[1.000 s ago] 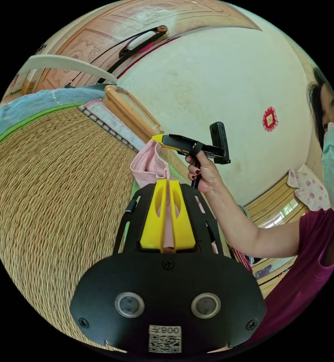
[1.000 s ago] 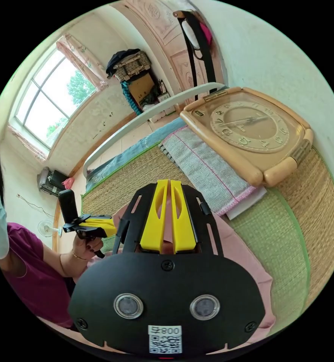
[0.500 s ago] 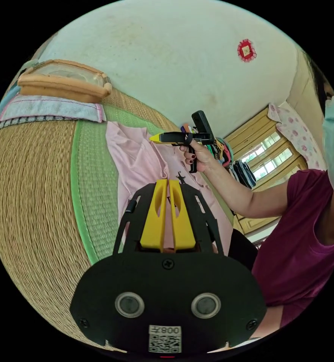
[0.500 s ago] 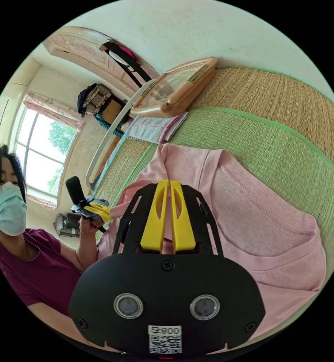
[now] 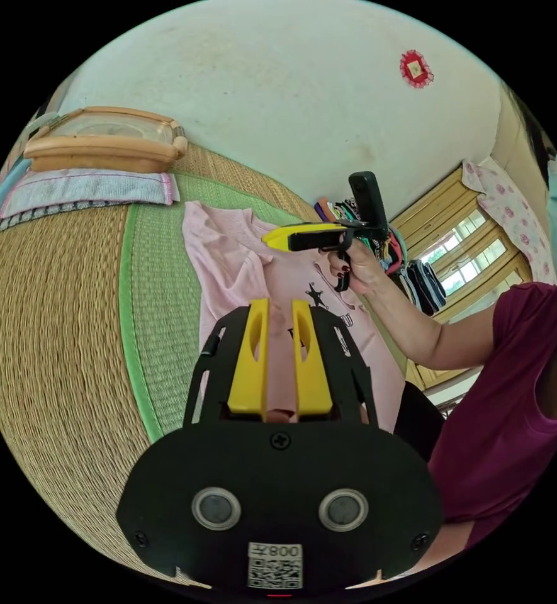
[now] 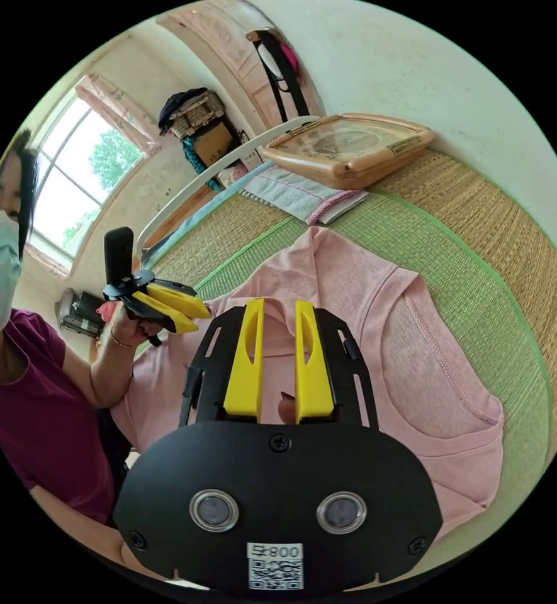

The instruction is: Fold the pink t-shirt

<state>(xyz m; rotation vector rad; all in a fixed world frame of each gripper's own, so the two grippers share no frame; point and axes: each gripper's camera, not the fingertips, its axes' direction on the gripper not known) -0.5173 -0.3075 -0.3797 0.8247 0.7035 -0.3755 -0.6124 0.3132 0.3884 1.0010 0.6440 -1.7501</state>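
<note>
The pink t-shirt (image 5: 228, 264) lies spread front-up on a woven mat, with a dark print on its chest. In the left gripper view my left gripper (image 5: 279, 308) hovers over the shirt's lower part, jaws apart with nothing between them. A hand holds my right gripper (image 5: 272, 238) above the shirt's chest. In the right gripper view the pink t-shirt (image 6: 366, 302) shows its collar and a sleeve, and my right gripper (image 6: 278, 308) stands open over it. The left gripper (image 6: 199, 319) hangs at the left, jaws spread and clear of the cloth.
The straw mat (image 5: 51, 314) has a green border strip (image 6: 479, 264). A large tan clock (image 6: 347, 148) and a folded grey towel (image 6: 297, 195) lie beyond the shirt near the wall. The person in a maroon top (image 5: 505, 390) stands beside the mat.
Both grippers were shut on the shirt and carrying it a second ago. They have opened and let go, and the shirt now lies flat on the mat.
</note>
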